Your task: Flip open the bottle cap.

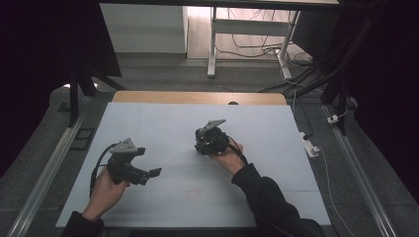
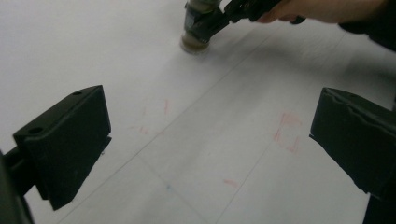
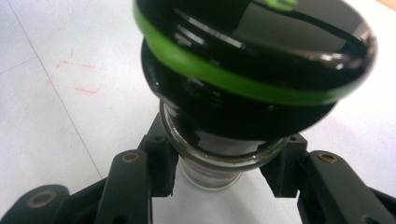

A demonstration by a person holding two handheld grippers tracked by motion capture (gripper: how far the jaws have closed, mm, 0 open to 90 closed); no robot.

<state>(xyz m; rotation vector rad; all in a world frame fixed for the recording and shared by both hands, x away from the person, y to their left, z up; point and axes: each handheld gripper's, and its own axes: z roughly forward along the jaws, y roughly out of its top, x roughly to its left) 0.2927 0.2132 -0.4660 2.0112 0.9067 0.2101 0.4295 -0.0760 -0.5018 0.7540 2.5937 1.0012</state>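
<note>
Black jaw pads of my left tongs (image 2: 210,154) sit nearest in the left gripper view, standing wide apart with nothing between them, just bare white table (image 2: 140,70) marked with faint red scuffs and thin seams. From above, these tongs (image 1: 148,174) hang low over the near left part of the table, jaws aimed toward the middle.

Farther off, up and to the right along the line my left jaws point, is the jar (image 2: 197,28). It is well apart from the left tongs, with open table between. My right tongs (image 1: 207,143) are the ones on it: their jaws are clamped on the jar's glass neck, one pad on each side, just under the lid.

The jar (image 3: 219,154) stands upright, long axis vertical, its base on the table or close above it; I cannot tell which. It has a clear glass body that looks small and narrow, and something brownish shows at the bottom. The lid (image 3: 261,51) is glossy black, wider than the body, with a bright green ring around its edge.

I judge the next move to be bringing my empty left tongs across to that lid while the right hand holds the jar.
</note>
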